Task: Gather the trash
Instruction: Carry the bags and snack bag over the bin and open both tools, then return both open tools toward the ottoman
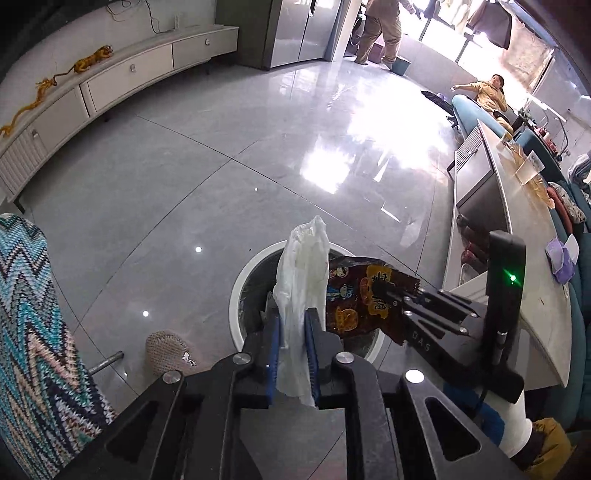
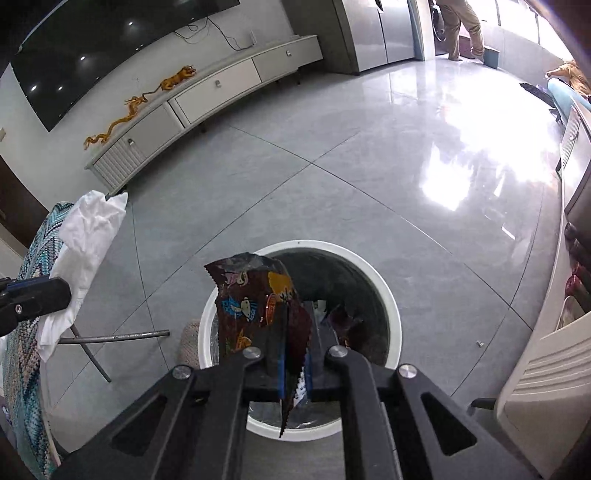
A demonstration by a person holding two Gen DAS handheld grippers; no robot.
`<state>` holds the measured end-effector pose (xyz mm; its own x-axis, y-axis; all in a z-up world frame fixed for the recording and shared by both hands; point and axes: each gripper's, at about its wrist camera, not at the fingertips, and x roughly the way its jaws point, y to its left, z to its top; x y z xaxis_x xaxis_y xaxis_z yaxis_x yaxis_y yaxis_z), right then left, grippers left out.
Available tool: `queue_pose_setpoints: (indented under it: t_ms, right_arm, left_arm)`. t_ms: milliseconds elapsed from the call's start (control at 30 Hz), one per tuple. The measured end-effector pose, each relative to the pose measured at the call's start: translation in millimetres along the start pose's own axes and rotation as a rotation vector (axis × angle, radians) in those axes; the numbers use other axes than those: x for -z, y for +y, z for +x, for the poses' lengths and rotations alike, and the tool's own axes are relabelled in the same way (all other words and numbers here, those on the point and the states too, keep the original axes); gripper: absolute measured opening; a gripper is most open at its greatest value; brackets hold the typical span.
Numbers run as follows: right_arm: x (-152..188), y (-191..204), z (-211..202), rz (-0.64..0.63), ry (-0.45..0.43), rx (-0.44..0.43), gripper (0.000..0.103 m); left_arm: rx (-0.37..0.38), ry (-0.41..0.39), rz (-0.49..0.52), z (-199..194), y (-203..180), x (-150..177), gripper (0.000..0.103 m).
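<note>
My left gripper is shut on a crumpled white tissue and holds it above the near-left rim of a round white trash bin. My right gripper is shut on a dark brown snack wrapper with cartoon prints, held right over the bin's opening. In the left wrist view the right gripper comes in from the right with the wrapper beside the tissue. In the right wrist view the left gripper's finger and tissue show at far left.
The bin stands on a glossy grey tile floor. A knitted zigzag cloth is at left, a slipper beside the bin. A long grey counter runs along the right. A white TV cabinet and two people are far off.
</note>
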<state>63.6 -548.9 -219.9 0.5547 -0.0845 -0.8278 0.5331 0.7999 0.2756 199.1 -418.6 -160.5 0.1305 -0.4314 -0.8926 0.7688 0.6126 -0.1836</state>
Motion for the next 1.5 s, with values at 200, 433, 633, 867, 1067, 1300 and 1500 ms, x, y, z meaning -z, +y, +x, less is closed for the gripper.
queue_pose_setpoints:
  t_ms: [200,433,633,867,1067,1300,1500]
  right_arm:
    - [5.6,-5.7,21.8,-0.005,0.046,0.029,0.05]
    - [10.3,-10.5,13.6,0.035,0.035,0.034,0.051]
    - [6.7,-7.7,-33.4,0.056,-0.054,0.043,0.051]
    - [-4.0,22.2,-129.2,0.029,-0.235,0.042,0.051]
    - [3.0,85.3,-221.8,-0.057,-0.414,-0.016,0.051]
    - [24.8,163.3,-303.6,-0.195,-0.569,-0.127,0.051]
    - [47.6,209.8,-344.5,-0.291,-0.64,-0.192,0.057]
  left_arm:
    - [0.051,-0.026,-0.058,5.9,9.8,-0.2,0.061]
    - [0.071,-0.085,-0.047,-21.0,5.4,9.4,0.061]
    - [0.02,-0.244,-0.036,-86.7,0.1,22.8,0.061]
    - [-0.054,-0.485,-0.104,-180.2,8.4,54.5,0.061]
    - [-0.125,-0.598,-0.154,-254.0,22.9,101.9,0.068]
    - [-0.29,-0.778,-0.222,-340.4,39.7,170.7,0.081]
    - [-0.427,-0.868,-0.26,-389.1,50.3,225.0,0.083]
